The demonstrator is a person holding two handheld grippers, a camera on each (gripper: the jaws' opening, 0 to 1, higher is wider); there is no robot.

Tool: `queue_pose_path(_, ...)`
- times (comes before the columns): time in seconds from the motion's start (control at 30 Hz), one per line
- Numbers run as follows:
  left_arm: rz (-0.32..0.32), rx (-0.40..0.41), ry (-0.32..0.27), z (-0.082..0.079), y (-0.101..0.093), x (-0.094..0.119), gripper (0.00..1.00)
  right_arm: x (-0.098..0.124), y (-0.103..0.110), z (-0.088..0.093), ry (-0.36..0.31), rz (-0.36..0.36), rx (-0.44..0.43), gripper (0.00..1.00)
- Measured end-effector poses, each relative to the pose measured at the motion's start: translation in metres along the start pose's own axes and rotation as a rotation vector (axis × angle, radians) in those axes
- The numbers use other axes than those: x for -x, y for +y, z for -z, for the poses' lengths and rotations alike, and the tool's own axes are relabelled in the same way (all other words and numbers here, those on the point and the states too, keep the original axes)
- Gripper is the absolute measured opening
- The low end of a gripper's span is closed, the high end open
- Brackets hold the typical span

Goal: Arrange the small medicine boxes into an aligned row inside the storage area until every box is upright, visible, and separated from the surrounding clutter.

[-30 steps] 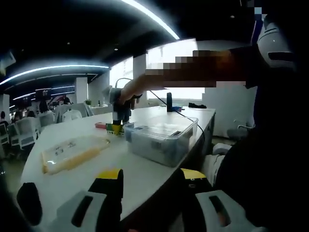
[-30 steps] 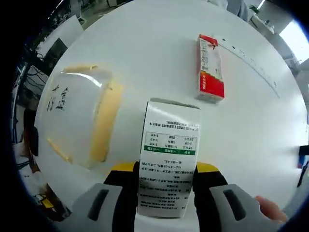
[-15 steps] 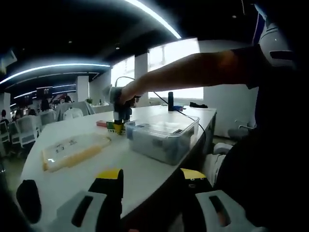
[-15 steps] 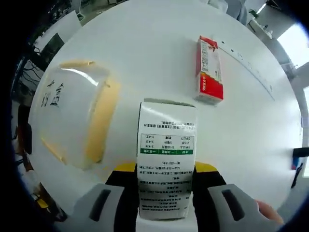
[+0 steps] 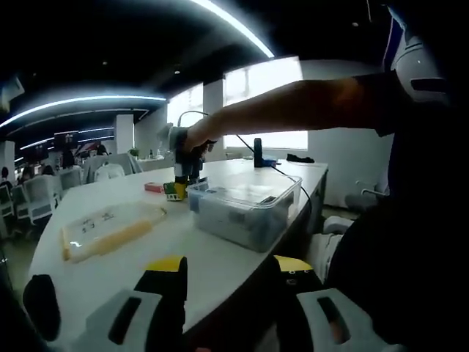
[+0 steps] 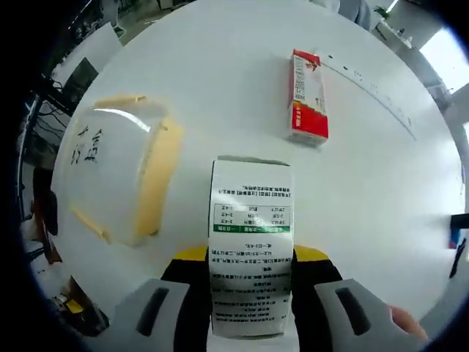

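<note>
White tabletop (image 6: 220,88) lies broad and bare. Right gripper (image 6: 249,293) clamps a green-printed medicine box (image 6: 250,257) above it; left gripper (image 5: 223,293) hangs parted, empty. Carry the box level toward the clear storage bin (image 5: 245,209), clearing its rim, the red box (image 6: 308,95) and the lid (image 6: 121,169).

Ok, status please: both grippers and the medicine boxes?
Right gripper shut on white medicine box. Left gripper open, at table edge. Red medicine box lying flat on table. Clear container open.

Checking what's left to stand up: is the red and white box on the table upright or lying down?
Lying down. The red and white box rests flat on the white table, beyond the white box in the right claw.
</note>
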State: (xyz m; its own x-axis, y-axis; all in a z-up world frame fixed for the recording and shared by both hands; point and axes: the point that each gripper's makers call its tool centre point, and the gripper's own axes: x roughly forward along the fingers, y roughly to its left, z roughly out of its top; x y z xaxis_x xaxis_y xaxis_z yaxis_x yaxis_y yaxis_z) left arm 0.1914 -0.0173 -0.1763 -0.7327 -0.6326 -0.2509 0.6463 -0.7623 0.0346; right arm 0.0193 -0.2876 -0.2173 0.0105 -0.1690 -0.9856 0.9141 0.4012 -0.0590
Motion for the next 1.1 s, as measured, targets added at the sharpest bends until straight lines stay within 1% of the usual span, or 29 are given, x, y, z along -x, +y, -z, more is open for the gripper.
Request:
queue_pose_path(0.1,0.007,-0.001,-0.004,-0.002,-0.002,-0.001,0.45,0.007,-0.002,0.002,-0.003,-0.013,-0.009,0.38)
queue_pose_path(0.2,0.009,-0.008,-0.004,-0.005,-0.003,-0.002,0.45,0.013,-0.005,0.008,0.010,-0.018,-0.003,0.38)
queue_pose_path(0.27,0.013,-0.011,-0.009,-0.007,-0.004,-0.002,0.45,0.013,-0.010,0.001,0.018,-0.029,-0.009,0.38)
queue_pose_path(0.37,0.015,-0.017,-0.003,-0.007,-0.004,-0.003,0.45,0.017,-0.012,0.004,0.012,-0.034,-0.005,0.38)
queue_pose_path(0.47,0.016,-0.016,0.000,-0.007,-0.004,-0.004,0.45,0.024,-0.021,0.000,0.001,-0.034,-0.011,0.38)
queue_pose_path(0.53,0.015,-0.014,-0.007,-0.009,-0.004,-0.005,0.45,0.030,-0.026,-0.005,-0.003,-0.048,-0.013,0.38)
queue_pose_path(0.7,0.023,-0.019,0.001,-0.008,-0.007,-0.008,0.45,0.045,-0.028,0.002,-0.013,-0.088,-0.018,0.38)
queue_pose_path(0.83,0.030,-0.016,-0.001,-0.009,-0.009,-0.012,0.45,0.055,-0.030,0.016,-0.004,-0.124,-0.026,0.38)
queue_pose_path(0.9,0.034,-0.017,-0.001,-0.009,-0.010,-0.012,0.45,0.061,-0.030,0.023,-0.007,-0.134,-0.019,0.38)
queue_pose_path(1.1,0.035,-0.018,0.001,-0.009,-0.011,-0.014,0.45,0.076,-0.032,0.036,-0.018,-0.150,0.010,0.38)
